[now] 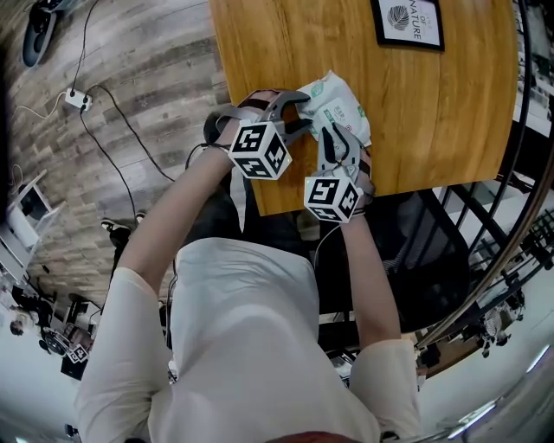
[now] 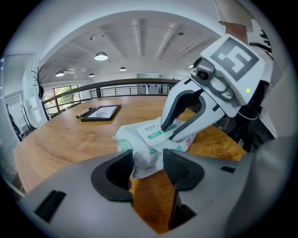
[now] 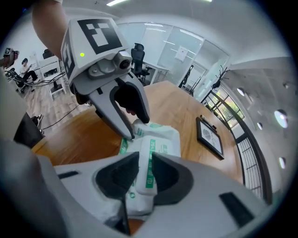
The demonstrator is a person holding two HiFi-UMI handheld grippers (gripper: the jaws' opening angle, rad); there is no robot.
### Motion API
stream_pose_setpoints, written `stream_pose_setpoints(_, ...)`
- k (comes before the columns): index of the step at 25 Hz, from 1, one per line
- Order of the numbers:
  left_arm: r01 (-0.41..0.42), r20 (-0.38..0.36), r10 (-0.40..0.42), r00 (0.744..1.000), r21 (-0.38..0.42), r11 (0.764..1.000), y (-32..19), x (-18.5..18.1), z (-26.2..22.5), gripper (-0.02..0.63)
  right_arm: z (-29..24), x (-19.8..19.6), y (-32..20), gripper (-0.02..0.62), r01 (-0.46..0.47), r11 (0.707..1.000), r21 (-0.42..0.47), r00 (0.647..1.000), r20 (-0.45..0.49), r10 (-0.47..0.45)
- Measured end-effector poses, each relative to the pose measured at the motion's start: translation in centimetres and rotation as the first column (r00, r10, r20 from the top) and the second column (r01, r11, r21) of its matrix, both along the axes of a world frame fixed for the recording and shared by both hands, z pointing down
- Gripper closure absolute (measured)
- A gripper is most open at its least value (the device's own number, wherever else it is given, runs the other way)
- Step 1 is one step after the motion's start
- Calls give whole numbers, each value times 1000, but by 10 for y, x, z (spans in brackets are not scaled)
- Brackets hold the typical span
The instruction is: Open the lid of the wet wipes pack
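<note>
The wet wipes pack [image 1: 339, 102] is a white and green soft pouch that lies near the front edge of the wooden table [image 1: 433, 112]. My left gripper [image 1: 303, 112] is at the pack's left end. In the left gripper view its jaws [image 2: 145, 162] stand wide, with the pack's crinkled end [image 2: 144, 151] in the gap. My right gripper [image 1: 338, 131] is over the pack's near side. The right gripper view shows its jaws [image 3: 145, 172] a little apart, and the white lid with the green stripe [image 3: 160, 139] runs between them. I see neither pair of pads pressing.
A black-framed picture [image 1: 407, 22] lies at the far side of the table, with a pen [image 2: 84, 112] next to it. The table's front edge [image 1: 286, 208] runs just below the grippers. Cables [image 1: 104, 130] trail over the plank floor at the left.
</note>
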State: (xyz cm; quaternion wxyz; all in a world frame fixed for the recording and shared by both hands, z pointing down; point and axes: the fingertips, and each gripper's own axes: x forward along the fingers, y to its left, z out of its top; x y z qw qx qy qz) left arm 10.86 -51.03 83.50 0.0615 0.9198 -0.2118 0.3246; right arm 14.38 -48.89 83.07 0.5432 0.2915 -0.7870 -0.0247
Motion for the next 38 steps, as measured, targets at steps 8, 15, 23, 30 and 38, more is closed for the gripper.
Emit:
stream_pose_setpoints(8,-13,-37,12,999,-34,999,0,1,7,413,-2,-1,0,523,38,999,28,999,10,-39)
stream_pose_setpoints(15,-17,-16,16,1000,-65,998,-1,4,12,413,-11,0,-1,523,23,997,80,999,36,-26)
stream_pose_setpoints(23,-18,-6,17,1000,-78,997,-1,4,12,410,-22,0,-4,541,-9,994,112,997,75,0)
stream_pose_setpoints(30,-20,-5,19,1000,-81,997,1,3,12,410,-39,18,-28,558,-81,984,158,995,74,70)
stream_pose_setpoints(38,-22,-3,21,1000,-89,996,0,3,12,410,-38,47,-50,536,-85,978,191,996,12,85)
